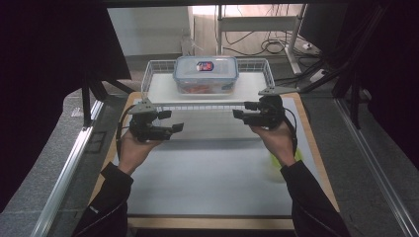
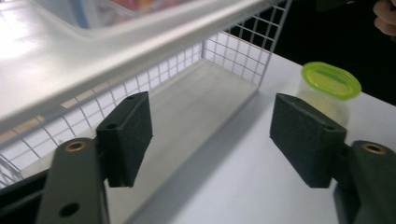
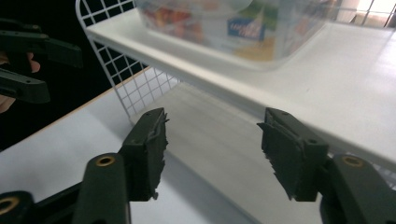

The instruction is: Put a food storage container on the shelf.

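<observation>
Both grippers are open with nothing between the jaws. Left gripper (image 1: 171,120) and right gripper (image 1: 239,110) face each other, well apart, just in front of the wire shelf (image 1: 207,104). Each is held in a hand (image 1: 132,150) coming out of a dark sleeve.

Ahead of them and higher, a clear box (image 1: 206,74) with a blue-rimmed lid stands on the shelf's white top board, nearer the right gripper than the left; orange and red contents show through its wall. From the right gripper view the box (image 3: 233,28) sits above the jaws, with the shelf's mesh end to the left. From the left gripper view a tub with a green lid (image 2: 330,80) stands on the table beyond the right-hand jaw.

Under the grippers lies a white mat (image 1: 207,173) on a wood-edged table (image 1: 316,163). Around the table are grey floor, metal rails, dark curtains at both sides, and cables and a frame beyond the shelf.
</observation>
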The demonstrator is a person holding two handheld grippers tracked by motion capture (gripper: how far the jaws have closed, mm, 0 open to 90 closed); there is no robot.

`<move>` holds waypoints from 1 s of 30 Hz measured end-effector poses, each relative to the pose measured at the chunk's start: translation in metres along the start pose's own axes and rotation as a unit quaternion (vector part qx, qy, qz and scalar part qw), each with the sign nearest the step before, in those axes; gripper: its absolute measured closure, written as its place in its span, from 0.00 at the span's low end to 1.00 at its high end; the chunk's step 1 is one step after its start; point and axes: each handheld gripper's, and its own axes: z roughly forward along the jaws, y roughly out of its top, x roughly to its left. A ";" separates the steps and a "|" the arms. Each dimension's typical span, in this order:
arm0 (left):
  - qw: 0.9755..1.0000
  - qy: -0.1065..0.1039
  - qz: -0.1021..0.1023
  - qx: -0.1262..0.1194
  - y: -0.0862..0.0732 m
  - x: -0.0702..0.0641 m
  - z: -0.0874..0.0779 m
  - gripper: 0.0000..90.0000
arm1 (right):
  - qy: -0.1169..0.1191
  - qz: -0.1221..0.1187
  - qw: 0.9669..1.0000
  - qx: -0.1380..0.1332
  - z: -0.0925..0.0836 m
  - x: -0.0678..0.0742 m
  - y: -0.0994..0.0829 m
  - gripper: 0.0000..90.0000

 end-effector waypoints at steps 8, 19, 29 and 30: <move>0.999 0.006 0.025 0.024 -0.018 -0.024 0.007 0.22 | 0.002 -0.022 1.000 0.019 0.004 0.010 -0.028 0.33; 1.000 -0.023 0.005 0.021 -0.063 -0.040 0.018 0.17 | 0.010 -0.036 0.999 0.021 0.001 0.016 -0.064 0.17; 0.999 -0.009 0.017 0.030 -0.085 -0.050 0.011 0.10 | 0.016 -0.036 0.999 0.037 -0.007 0.019 -0.092 0.10; 0.999 -0.006 0.020 0.032 -0.087 -0.051 0.010 0.09 | 0.016 -0.039 0.998 0.039 -0.008 0.021 -0.094 0.10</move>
